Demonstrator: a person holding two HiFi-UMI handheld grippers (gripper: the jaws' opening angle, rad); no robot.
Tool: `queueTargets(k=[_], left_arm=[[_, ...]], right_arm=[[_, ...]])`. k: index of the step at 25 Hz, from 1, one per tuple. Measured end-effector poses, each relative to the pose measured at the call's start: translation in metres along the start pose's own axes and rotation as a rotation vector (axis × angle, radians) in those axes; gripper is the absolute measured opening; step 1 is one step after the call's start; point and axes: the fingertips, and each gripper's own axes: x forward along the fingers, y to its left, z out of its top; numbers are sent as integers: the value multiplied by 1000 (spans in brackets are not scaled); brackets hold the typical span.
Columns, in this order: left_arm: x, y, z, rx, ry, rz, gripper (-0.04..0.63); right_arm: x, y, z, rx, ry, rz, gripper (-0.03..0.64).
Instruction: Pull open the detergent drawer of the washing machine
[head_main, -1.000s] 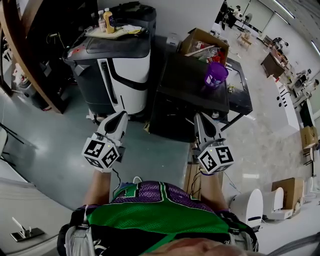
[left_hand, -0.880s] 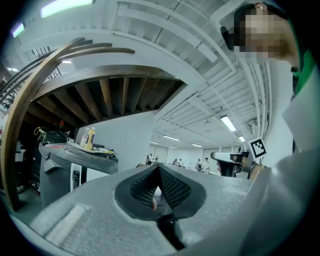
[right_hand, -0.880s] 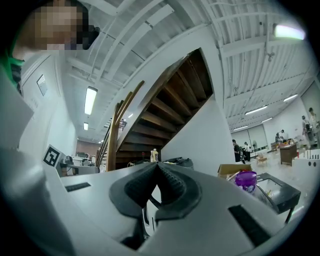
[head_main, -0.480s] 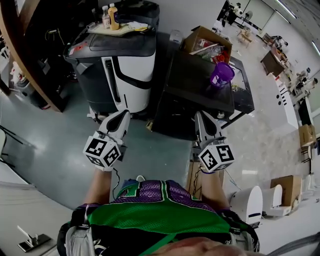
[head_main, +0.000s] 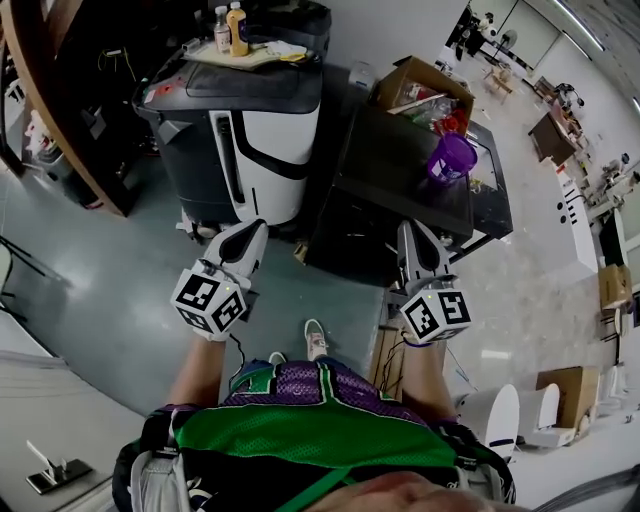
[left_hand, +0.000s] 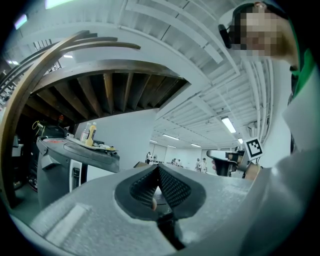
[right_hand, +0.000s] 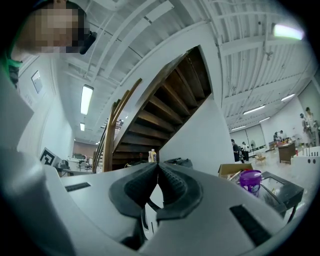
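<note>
One washing machine (head_main: 390, 160) just beyond right claw (head_main: 413, 230)

Long white ceiling strip lights (right_hand: 86, 99) give cool, even brightness and leave a glare patch on the glossy pale floor (head_main: 500, 352), the space under the dark wooden staircase (right_hand: 165, 107) is dim, and all three wide-angle views bend strongly at their edges, the gripper views black in the corners.
</note>
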Motion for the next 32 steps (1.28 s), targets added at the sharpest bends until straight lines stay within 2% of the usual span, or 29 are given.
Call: queueTargets(k=[1,2,6,9,15,25,32], left_arm=[[1,1,1,1,0,5,15],[2,2,2,1,0,10,15],[8,2,9,17,-6,23,15],[16,-2,9,18,-5,20,15],[35,-9,-2,22,13,-3,15],[67,-13,-22,52,62,-21,15],[93,-18,-40,48,103,-20,15]], right_arm=[[4,-1,1,9,-7,18,10],[8,-1,2,16,-12,41,68],[21,0,4,41,-14,127,197],[27,-2,-3,107,-14,191,254],[44,-20,-39,202,30,207,264],[65,-54,-134,294,195,164,264],[73,-86,-218,325,348,131,264]])
